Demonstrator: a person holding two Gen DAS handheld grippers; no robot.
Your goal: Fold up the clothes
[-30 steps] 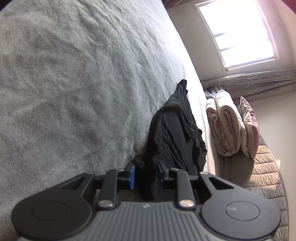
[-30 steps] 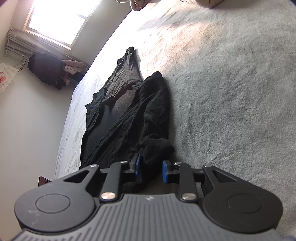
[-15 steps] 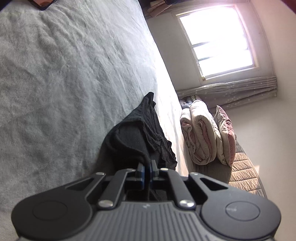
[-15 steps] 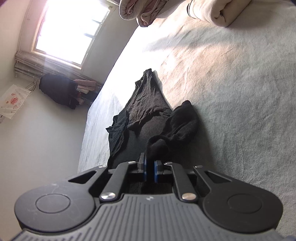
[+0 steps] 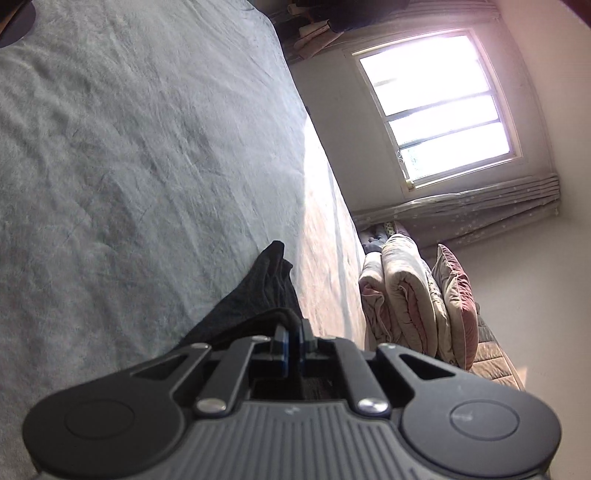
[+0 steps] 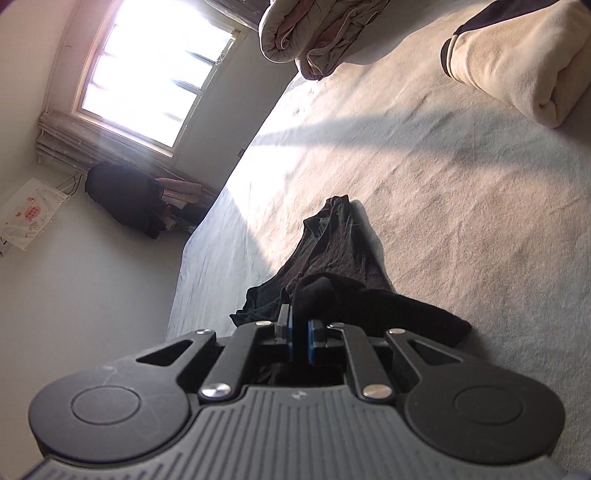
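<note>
Garment (image 6: 332,254) on bed (image 6: 461,221), quilts (image 6: 306,33) behind.

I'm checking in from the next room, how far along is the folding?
Early. Done: both tools are clamped on the black garment, left tool and right tool. In hand: one end is lifted off the bed. Left: every fold; the far end lies crumpled.

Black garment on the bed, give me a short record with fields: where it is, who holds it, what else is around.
garment: black garment, crumpled, on the grey bed
left gripper: shut on the garment's edge
right gripper: shut on a bunched part of the garment
garment state: near end raised in both grippers, far end trailing on the bed
bedding: folded quilts at the bed's end, cream blanket on the bed
window: bright, behind the bed
</note>
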